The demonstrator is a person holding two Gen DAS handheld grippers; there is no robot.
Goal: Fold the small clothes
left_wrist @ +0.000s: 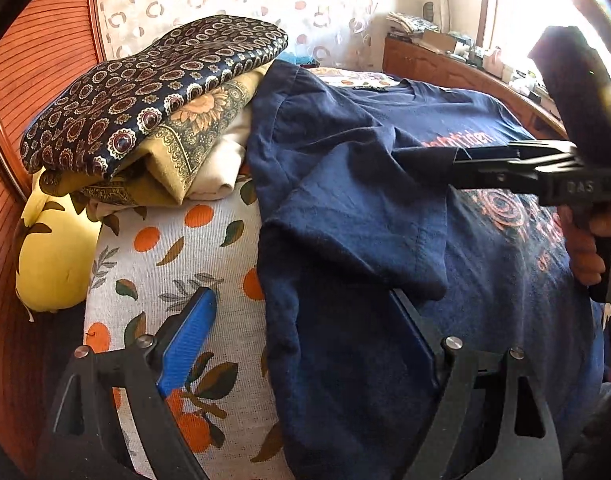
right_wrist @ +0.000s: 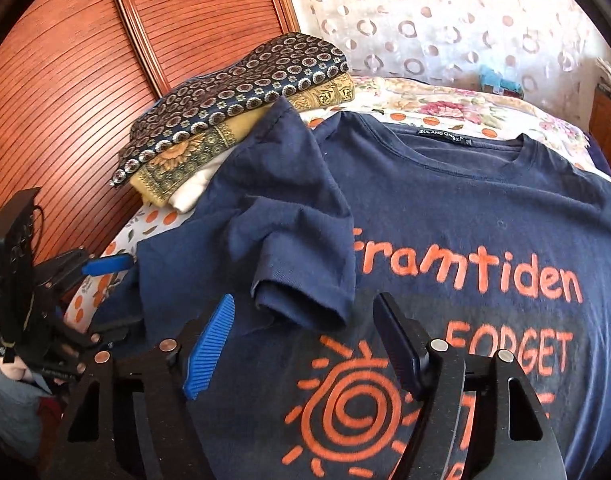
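A navy T-shirt (right_wrist: 445, 200) with orange print lies face up on the bed; it also shows in the left wrist view (left_wrist: 345, 200). Its left sleeve (right_wrist: 301, 248) is folded inward over the chest. My right gripper (right_wrist: 305, 344) is open and empty, hovering just below the sleeve's cuff; in the left wrist view it (left_wrist: 485, 164) reaches in from the right above the shirt. My left gripper (left_wrist: 305, 328) is open and empty, over the shirt's left side edge. In the right wrist view it (right_wrist: 105, 280) is at the far left.
A stack of folded cloths (left_wrist: 153, 100) with a dark patterned one on top sits at the shirt's upper left, touching the shoulder. A yellow pillow (left_wrist: 53, 252) lies by the wooden wardrobe (right_wrist: 65, 80). The orange-print bedsheet (left_wrist: 177, 272) shows left of the shirt.
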